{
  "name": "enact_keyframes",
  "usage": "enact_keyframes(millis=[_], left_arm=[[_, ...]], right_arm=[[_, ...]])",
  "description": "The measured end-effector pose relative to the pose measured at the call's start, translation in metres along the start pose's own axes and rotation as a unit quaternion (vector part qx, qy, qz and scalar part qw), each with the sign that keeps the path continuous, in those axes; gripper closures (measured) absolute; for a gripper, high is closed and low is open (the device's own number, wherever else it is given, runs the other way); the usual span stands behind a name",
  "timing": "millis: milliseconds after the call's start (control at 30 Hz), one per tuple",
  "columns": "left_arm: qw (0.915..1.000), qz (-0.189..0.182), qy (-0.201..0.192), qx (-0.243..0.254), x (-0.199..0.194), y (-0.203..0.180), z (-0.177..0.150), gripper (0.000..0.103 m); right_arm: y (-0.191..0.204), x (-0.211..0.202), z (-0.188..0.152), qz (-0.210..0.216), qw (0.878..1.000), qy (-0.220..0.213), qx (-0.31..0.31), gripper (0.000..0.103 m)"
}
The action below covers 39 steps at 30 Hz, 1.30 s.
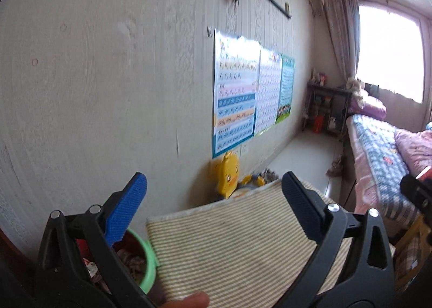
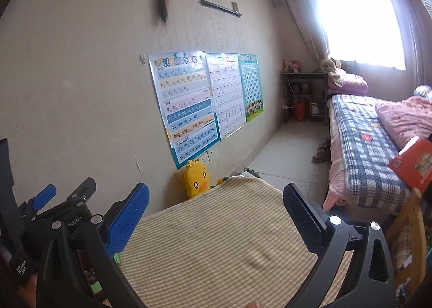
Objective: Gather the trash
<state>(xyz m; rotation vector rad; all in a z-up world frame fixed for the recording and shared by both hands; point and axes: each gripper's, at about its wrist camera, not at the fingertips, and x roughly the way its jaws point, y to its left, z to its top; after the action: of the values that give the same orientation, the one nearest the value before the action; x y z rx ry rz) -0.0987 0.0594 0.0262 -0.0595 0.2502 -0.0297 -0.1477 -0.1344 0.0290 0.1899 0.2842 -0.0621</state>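
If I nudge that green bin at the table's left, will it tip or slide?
The green bin looks like thin plastic, so probably light and apt to slide. It seems part full of scraps, which may steady it. Its base is hidden behind the left gripper, so tipping is hard to judge.

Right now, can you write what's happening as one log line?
left gripper: open, empty | right gripper: open, empty | green bin: trash inside, beside striped cloth

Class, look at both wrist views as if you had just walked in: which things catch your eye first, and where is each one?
The bright window at the far end glares over the bed on the right. Colourful charts hang on the left wall, with a yellow duck toy below them. Up close, both open grippers, left and right, hover over a striped cloth, with a green bin of trash beside it.
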Motion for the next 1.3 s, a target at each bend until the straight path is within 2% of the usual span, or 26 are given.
enact_keyframes(millis=[100, 267, 433, 1300], left_arm=[[0.9998, -0.001, -0.017, -0.010, -0.010, -0.005, 0.001, 0.005], [0.9999, 0.014, -0.007, 0.002, -0.012, -0.010, -0.006, 0.005], [0.9991, 0.037, 0.000, 0.022, -0.012, -0.013, -0.010, 0.005], [0.9976, 0.056, 0.028, 0.030, -0.001, 0.000, -0.024, 0.005]], right_arm=[[-0.013, -0.005, 0.000, -0.001, 1.000, -0.006, 0.020, 0.008], [-0.011, -0.010, 0.001, -0.012, 1.000, -0.016, 0.003, 0.008], [-0.007, -0.006, -0.001, -0.009, 1.000, -0.001, 0.002, 0.008], [0.002, 0.016, -0.013, -0.017, 0.999, 0.039, -0.010, 0.008]])
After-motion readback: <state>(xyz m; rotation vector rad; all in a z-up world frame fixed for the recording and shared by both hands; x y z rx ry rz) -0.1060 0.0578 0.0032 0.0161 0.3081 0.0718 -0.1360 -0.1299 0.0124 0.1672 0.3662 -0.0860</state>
